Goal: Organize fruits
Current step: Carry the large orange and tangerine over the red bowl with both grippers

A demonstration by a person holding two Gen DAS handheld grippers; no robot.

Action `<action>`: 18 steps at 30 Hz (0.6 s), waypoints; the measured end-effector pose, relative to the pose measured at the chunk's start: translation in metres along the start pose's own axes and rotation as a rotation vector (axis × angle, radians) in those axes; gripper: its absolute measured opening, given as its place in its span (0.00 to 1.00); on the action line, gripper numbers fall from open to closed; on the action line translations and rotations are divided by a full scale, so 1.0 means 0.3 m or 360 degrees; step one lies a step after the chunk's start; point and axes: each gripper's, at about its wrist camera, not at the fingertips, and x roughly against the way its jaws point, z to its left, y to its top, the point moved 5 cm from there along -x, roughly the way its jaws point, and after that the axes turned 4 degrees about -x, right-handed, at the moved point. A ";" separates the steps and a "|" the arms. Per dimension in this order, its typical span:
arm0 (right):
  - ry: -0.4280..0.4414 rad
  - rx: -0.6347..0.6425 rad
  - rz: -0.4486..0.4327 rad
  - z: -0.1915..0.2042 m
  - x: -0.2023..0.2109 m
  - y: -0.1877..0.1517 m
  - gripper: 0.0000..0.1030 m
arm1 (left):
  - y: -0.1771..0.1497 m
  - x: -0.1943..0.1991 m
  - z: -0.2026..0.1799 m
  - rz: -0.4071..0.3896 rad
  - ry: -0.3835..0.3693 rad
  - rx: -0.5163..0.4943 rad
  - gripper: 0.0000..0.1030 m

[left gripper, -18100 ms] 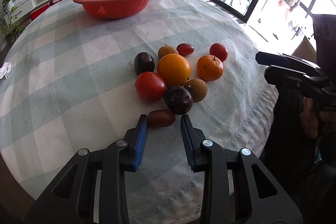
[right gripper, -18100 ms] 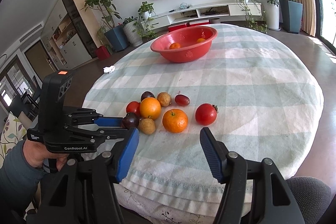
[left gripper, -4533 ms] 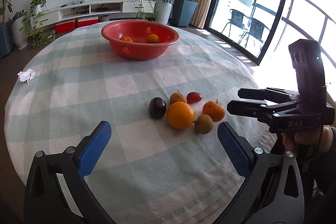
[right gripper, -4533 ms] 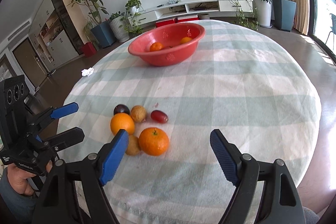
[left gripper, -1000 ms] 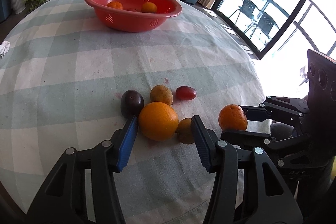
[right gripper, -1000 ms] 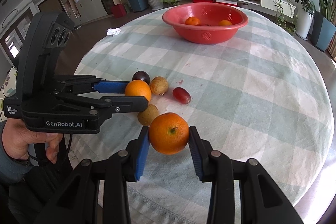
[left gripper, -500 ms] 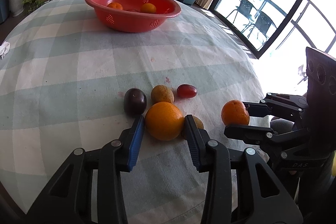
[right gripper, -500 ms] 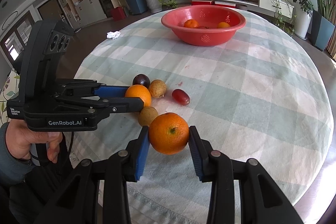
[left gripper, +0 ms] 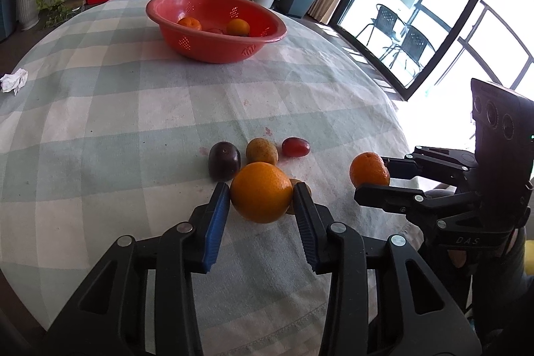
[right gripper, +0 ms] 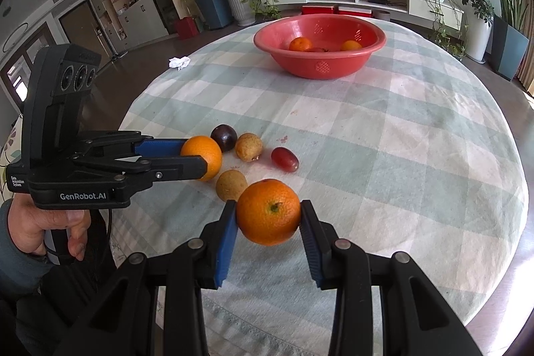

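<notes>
Checked tablecloth [left gripper: 133, 129]: orange [left gripper: 261, 192] clamped between left jaws, tangerine [right gripper: 268, 211] between right.

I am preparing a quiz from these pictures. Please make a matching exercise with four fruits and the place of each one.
Things:
1. large orange
2. mandarin
3. red grape
4. dark plum

Places:
A. in the right hand-held gripper
B. on the cloth, right end of the group
C. in the left hand-held gripper
D. on the cloth, left end of the group

Pairs: 1-C, 2-A, 3-B, 4-D
</notes>
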 end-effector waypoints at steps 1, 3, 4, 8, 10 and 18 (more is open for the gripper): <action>-0.0001 0.0000 -0.0001 0.000 0.000 0.000 0.39 | 0.001 0.008 0.003 -0.0008 -0.0001 0.0002 0.36; -0.0005 -0.0002 -0.0006 0.001 0.002 0.002 0.39 | 0.005 0.024 0.008 -0.0022 0.0000 0.0004 0.36; -0.0005 -0.0005 -0.0011 0.000 0.004 0.003 0.39 | 0.008 0.032 0.011 -0.0029 0.0001 0.0005 0.36; -0.0005 -0.0033 -0.0031 -0.012 0.013 0.011 0.39 | 0.029 0.060 0.021 -0.0060 0.0006 -0.0003 0.36; -0.0018 -0.0043 -0.0044 -0.023 0.022 0.019 0.39 | 0.047 0.074 0.028 -0.0076 0.0013 -0.0017 0.36; -0.0142 -0.0060 -0.0143 -0.111 0.107 0.125 0.39 | 0.218 0.135 0.092 -0.0172 0.0091 -0.0098 0.36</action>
